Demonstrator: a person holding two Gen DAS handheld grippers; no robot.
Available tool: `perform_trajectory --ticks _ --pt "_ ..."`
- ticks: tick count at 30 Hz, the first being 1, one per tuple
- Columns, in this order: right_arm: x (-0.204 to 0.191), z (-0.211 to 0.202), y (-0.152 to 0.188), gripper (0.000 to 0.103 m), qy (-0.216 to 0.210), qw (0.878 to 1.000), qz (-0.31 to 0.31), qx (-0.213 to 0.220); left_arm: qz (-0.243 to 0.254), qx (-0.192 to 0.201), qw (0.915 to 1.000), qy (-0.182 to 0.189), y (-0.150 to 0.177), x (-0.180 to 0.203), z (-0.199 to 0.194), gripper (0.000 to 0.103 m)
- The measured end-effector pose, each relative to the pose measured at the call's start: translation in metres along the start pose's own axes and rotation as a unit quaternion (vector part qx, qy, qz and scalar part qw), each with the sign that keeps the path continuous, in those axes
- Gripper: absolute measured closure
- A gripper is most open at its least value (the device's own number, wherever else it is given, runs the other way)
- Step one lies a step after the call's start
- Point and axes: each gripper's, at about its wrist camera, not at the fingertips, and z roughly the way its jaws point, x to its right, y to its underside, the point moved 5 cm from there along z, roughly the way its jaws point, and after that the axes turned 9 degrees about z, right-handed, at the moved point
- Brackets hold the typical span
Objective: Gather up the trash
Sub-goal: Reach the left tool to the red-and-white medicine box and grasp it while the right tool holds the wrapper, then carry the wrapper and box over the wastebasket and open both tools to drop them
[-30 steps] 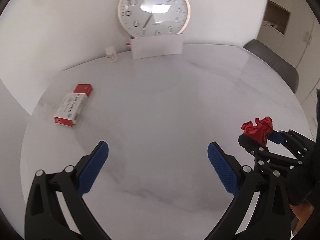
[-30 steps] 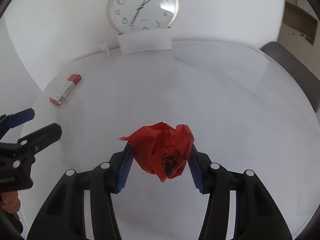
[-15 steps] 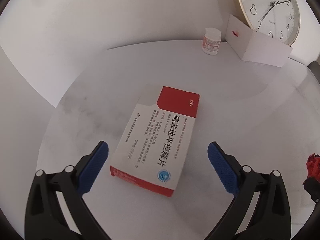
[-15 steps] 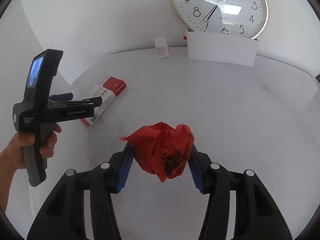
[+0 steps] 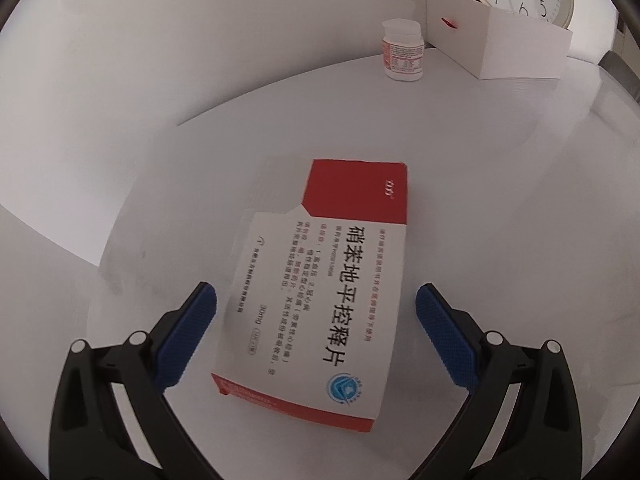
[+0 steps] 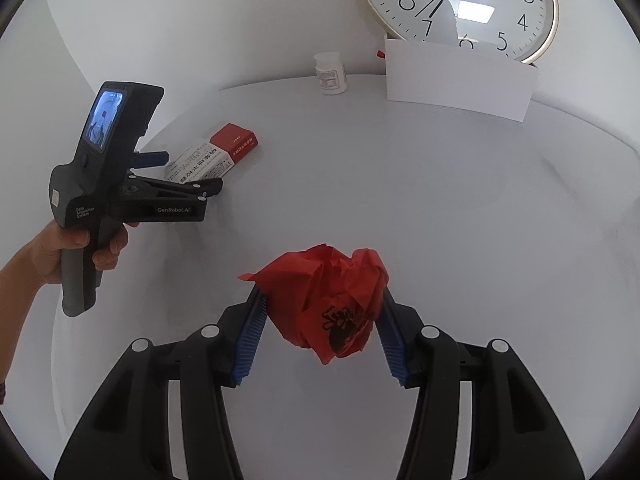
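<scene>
Two claws work a round white surface (image 6: 440, 208). The right claw (image 6: 320, 320) is clenched on a crumpled red paper wad (image 6: 332, 300), which it holds clear above the surface between its blue pads. The left claw (image 5: 316, 320), gripped by a person's hand (image 6: 76, 248), stands released, its blue pads (image 5: 188, 332) spread on either side of a red-and-white medicine box (image 5: 320, 288) without touching it. The box lies flat near the surface's edge. At the far rim, a small white pill bottle (image 5: 402, 50) stands beside a white card holder (image 5: 496, 36), with a wall clock (image 6: 460, 4) leaning behind it.
</scene>
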Motion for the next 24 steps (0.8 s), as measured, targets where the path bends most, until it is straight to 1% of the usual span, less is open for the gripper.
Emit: perform_trajectory --ticks 3,7,12,15,16,17,18,19,22,23,24 --pt "0.001 0.000 0.004 0.050 0.000 1.000 0.002 0.001 -0.003 0.004 1.0000 0.004 0.000 -0.006 -0.003 0.007" --pt "0.000 0.001 0.004 0.050 -0.004 1.000 0.006 0.001 -0.016 -0.013 0.9995 0.024 0.001 -0.013 0.007 0.007" --pt "-0.004 0.002 0.004 0.050 -0.006 1.000 -0.002 0.000 -0.032 -0.026 0.9969 0.067 0.002 -0.024 0.020 0.007" --pt "-0.005 0.001 0.005 0.050 -0.008 1.000 0.000 0.001 -0.050 -0.028 0.9948 0.085 0.003 -0.026 0.023 0.007" --pt "-0.004 0.001 0.005 0.050 -0.009 1.000 0.001 0.002 -0.059 -0.025 0.9943 0.085 0.005 -0.026 0.023 0.007" --pt "-0.004 0.000 0.005 0.050 -0.009 1.000 0.003 0.003 -0.065 -0.020 0.9937 0.089 0.007 -0.037 0.023 0.010" --pt "-0.003 -0.001 0.006 0.050 -0.009 1.000 0.004 0.004 -0.070 -0.012 0.9932 0.093 0.008 -0.038 0.021 0.017" --pt "-0.002 -0.003 0.006 0.050 -0.009 1.000 0.004 0.005 -0.070 -0.010 0.9938 0.086 0.010 -0.036 0.018 0.019" --pt "0.000 -0.013 0.010 0.050 -0.008 1.000 0.006 0.009 -0.064 -0.011 0.9950 0.076 0.017 -0.025 0.005 0.019" --pt "0.001 -0.019 0.011 0.050 -0.007 1.000 0.008 0.012 -0.061 -0.006 0.9950 0.079 0.013 -0.032 0.007 0.019" --pt "0.003 -0.025 0.014 0.050 -0.006 1.000 0.010 0.014 -0.060 0.000 0.9952 0.078 0.014 -0.027 0.000 0.019"
